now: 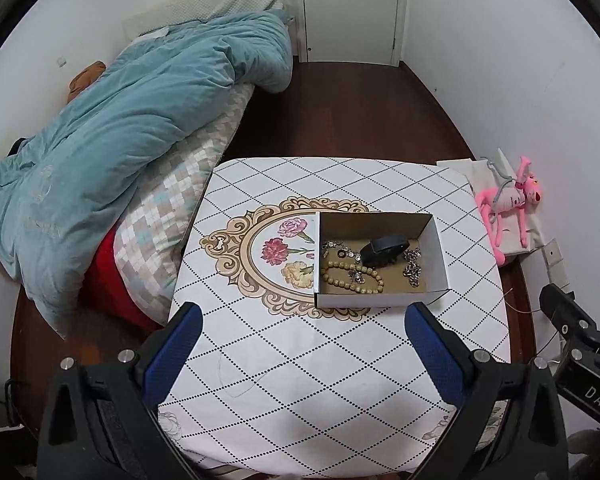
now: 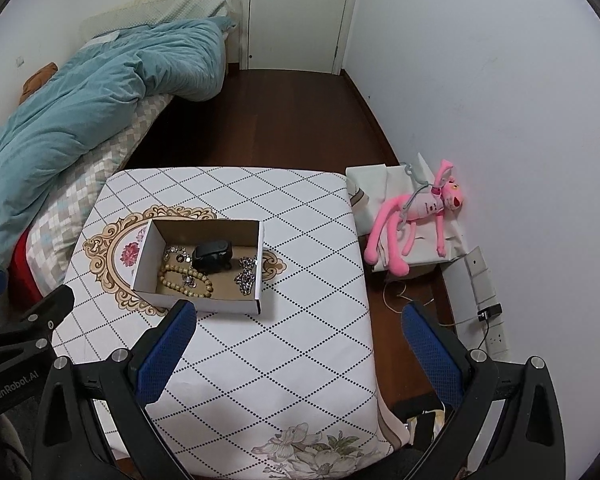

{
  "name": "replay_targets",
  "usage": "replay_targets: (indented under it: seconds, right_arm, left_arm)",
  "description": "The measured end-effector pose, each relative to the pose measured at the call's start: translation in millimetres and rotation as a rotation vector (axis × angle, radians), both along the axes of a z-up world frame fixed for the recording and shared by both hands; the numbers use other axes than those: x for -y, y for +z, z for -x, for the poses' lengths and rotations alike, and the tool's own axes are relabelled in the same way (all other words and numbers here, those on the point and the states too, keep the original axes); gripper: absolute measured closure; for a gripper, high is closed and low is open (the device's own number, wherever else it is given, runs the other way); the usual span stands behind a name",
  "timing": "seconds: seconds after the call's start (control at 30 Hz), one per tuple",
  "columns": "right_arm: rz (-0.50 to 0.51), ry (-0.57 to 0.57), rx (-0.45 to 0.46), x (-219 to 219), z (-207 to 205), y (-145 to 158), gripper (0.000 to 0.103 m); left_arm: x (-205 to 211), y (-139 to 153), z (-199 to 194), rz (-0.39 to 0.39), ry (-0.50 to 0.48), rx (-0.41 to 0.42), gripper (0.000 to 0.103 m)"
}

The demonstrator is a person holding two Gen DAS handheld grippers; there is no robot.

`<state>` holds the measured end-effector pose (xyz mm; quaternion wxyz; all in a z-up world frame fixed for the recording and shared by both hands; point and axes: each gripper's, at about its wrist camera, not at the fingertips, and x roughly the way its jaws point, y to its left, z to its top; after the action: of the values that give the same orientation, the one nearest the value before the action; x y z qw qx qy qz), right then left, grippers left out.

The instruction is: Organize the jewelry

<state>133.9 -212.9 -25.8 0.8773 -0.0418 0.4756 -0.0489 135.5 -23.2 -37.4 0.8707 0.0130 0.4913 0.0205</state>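
An open white cardboard box [image 1: 436, 236] [image 2: 204, 306] stands on the table with the patterned cloth [image 1: 300, 360] [image 2: 300, 340]. Inside lie a wooden bead bracelet [image 1: 350, 276] [image 2: 184, 280], a black watch [image 1: 382, 250] [image 2: 212, 258], and silver chain pieces [image 1: 412, 266] [image 2: 246, 274]. My left gripper [image 1: 304, 320] is open and empty, held above the table in front of the box. My right gripper [image 2: 300, 320] is open and empty, to the right of the box near the table's right edge.
A bed with a blue quilt [image 1: 112, 132] [image 2: 80, 100] lies to the left. A pink plush toy [image 1: 508, 204] [image 2: 412, 216] rests on a bag by the right wall. Dark wood floor [image 1: 340, 112] leads to a white door [image 1: 352, 8].
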Motion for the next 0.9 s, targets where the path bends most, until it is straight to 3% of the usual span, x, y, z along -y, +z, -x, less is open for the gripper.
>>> replay_targets:
  seconds: [0.9]
  right_arm:
    - [-0.015,0.002,-0.019,-1.9,1.5,-7.9,0.0]
  left_arm:
    - [-0.8,-3.3,-0.9,0.01,-0.004,-0.003,0.0]
